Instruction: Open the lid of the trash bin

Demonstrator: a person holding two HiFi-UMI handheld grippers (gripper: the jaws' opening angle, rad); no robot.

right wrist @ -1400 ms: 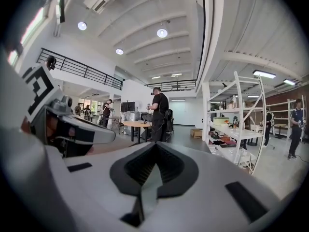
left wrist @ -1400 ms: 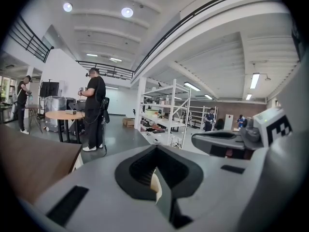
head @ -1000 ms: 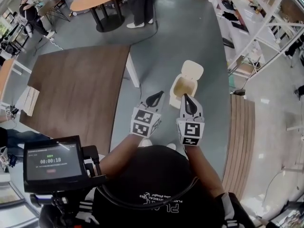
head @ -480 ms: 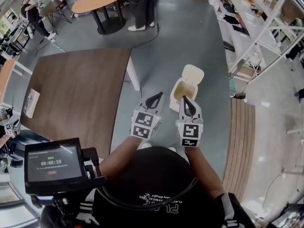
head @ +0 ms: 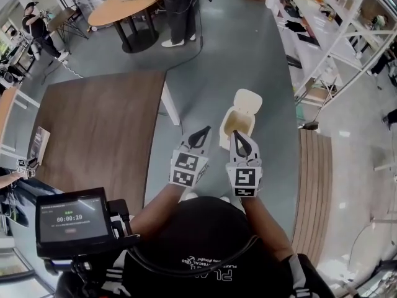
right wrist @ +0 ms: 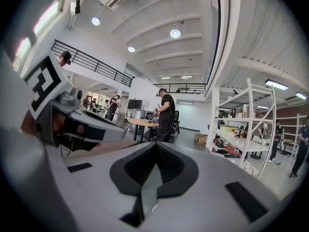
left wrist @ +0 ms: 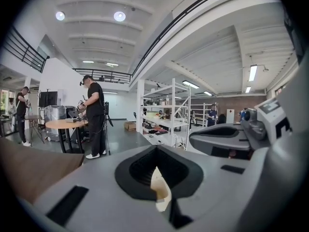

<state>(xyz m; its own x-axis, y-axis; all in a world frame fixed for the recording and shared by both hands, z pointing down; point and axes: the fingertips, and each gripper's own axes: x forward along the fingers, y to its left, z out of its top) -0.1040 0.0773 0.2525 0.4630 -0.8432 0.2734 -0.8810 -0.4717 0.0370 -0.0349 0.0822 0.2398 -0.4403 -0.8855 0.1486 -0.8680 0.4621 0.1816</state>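
On the grey floor (head: 211, 61) ahead of us, the trash bin (head: 237, 121) stands with its lid (head: 248, 98) up

Just short of that bin we hold the left gripper (head: 205, 131) and the right gripper (head: 236, 135) side by side, both pointing toward it and neither touching it. The lid leans back beyond the far rim and the mouth lies bare, so we judge the opening done. The lid seems to rest on its own hinge, which would explain why no gripper needs to steady it. The bin sits between the brown tabletop (head: 99, 129) on our left and the white shelving (head: 322, 36) on our right.

Only the head view gives us the bin whole, with its lid and its place on the floor. The gripper views look level across the room instead, to a person (left wrist: 94, 115) at a round table (left wrist: 65, 123) and to the shelves. Of the bin, the left gripper view offers just a cream sliver, as we take it, glimpsed below its jaws. What those two views do settle is the jaws: on each gripper they are together at the tips, with nothing clamped between them, and each view catches the other gripper close alongside
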